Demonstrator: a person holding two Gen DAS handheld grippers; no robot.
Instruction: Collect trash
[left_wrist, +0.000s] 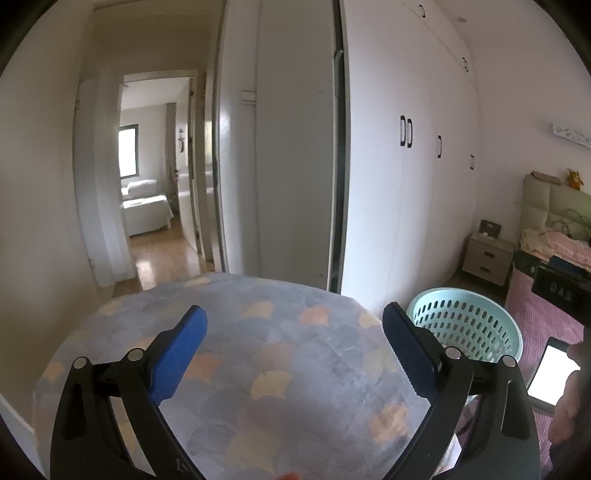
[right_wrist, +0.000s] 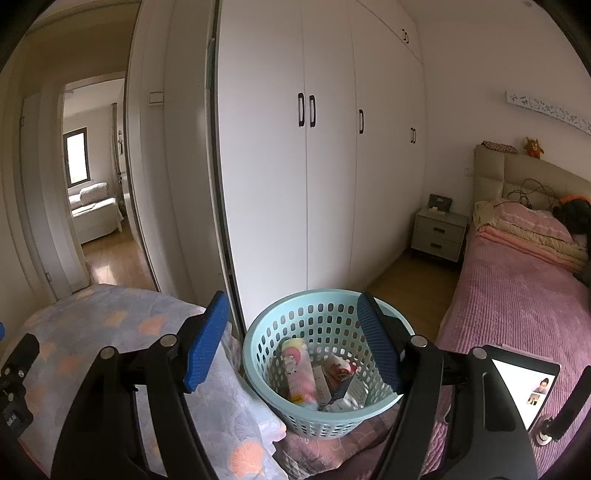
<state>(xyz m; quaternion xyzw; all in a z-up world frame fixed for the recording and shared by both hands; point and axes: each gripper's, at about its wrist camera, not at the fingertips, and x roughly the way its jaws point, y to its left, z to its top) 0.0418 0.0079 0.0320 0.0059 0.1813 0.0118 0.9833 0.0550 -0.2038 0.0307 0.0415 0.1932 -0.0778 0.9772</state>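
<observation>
A light-blue perforated basket (right_wrist: 295, 332) stands between a blanket-covered surface and the pink bed. In it lie a pink printed tube (right_wrist: 298, 373), a small carton (right_wrist: 339, 369) and other wrappers. My right gripper (right_wrist: 291, 343) is open and empty, just above the basket's mouth. My left gripper (left_wrist: 293, 350) is open and empty above the grey-blue blanket with orange leaf shapes (left_wrist: 258, 369). The basket (left_wrist: 465, 321) shows in the left wrist view to the right of that gripper.
White wardrobe doors (right_wrist: 325, 166) stand behind the basket. A pink bed (right_wrist: 517, 302) with a lit tablet (right_wrist: 524, 384) lies at right. A nightstand (right_wrist: 437, 234) stands by the headboard. An open doorway (left_wrist: 155, 184) leads to a hallway at left.
</observation>
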